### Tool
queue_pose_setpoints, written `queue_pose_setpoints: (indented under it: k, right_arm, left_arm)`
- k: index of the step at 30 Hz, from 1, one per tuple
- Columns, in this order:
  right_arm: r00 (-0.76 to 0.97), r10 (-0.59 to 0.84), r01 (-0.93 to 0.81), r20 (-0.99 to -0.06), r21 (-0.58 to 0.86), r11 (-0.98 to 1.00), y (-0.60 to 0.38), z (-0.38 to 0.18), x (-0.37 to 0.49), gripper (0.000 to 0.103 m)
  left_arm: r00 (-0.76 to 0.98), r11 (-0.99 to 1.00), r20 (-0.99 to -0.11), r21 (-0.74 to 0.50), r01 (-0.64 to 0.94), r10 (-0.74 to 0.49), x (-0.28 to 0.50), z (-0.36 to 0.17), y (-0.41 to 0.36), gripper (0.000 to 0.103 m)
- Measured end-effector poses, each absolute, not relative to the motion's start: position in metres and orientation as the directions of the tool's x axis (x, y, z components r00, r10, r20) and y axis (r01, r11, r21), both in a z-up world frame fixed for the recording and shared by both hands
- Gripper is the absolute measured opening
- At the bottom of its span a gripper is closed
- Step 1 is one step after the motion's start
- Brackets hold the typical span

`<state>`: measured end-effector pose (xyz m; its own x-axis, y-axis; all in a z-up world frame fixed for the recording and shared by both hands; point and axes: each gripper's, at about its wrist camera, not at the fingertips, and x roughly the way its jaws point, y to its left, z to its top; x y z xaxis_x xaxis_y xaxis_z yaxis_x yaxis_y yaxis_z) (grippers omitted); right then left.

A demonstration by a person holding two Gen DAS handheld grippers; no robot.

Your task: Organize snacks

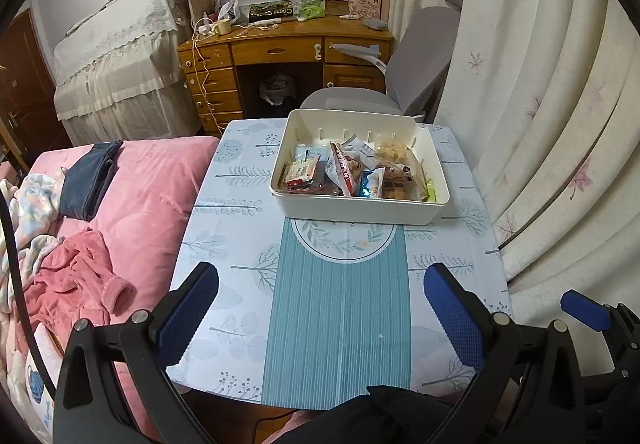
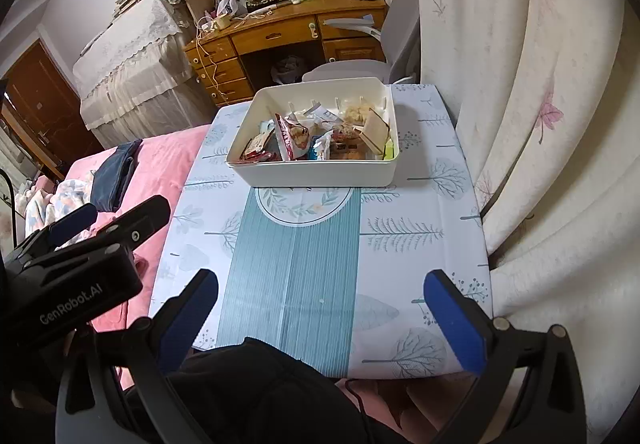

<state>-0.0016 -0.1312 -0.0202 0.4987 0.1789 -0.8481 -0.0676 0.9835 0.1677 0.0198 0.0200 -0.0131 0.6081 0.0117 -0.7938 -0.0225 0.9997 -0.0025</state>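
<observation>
A white plastic bin [image 1: 352, 210] [image 2: 312, 177] stands at the far side of a small table [image 1: 224, 244] [image 2: 420, 244] covered with a tree-print cloth. Several snack packets [image 1: 344, 172] [image 2: 292, 138] lie loosely heaped inside it, among them a red-and-white bag, a blue packet and a clear pack of biscuits. My left gripper [image 1: 320, 308] hovers open over the near part of the table, nothing between its blue pads. My right gripper [image 2: 320, 316] is open and empty too, held just right of the left one, over the teal runner [image 2: 292, 276].
A bed with a pink quilt [image 1: 148, 204] and loose clothes borders the table's left edge. Cream curtains [image 1: 540, 124] hang close on the right. Behind the table are a grey office chair [image 1: 420, 60] and a wooden desk [image 1: 280, 48] with shelves. A dark sleeve [image 2: 260, 396] lies at the near edge.
</observation>
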Motion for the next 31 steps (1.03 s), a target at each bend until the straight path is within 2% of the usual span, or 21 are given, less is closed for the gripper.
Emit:
queue_pose_setpoints:
  k: [31]
  right_arm:
    - [0.462,0.158,-0.053,-0.873,0.150,0.987,-0.1401,-0.0290,0.0067,0.103]
  left_arm:
    - [0.595,1.000,-0.804,-0.004,0.001,-0.004,0.0293,-0.0178,0.0133,0.102]
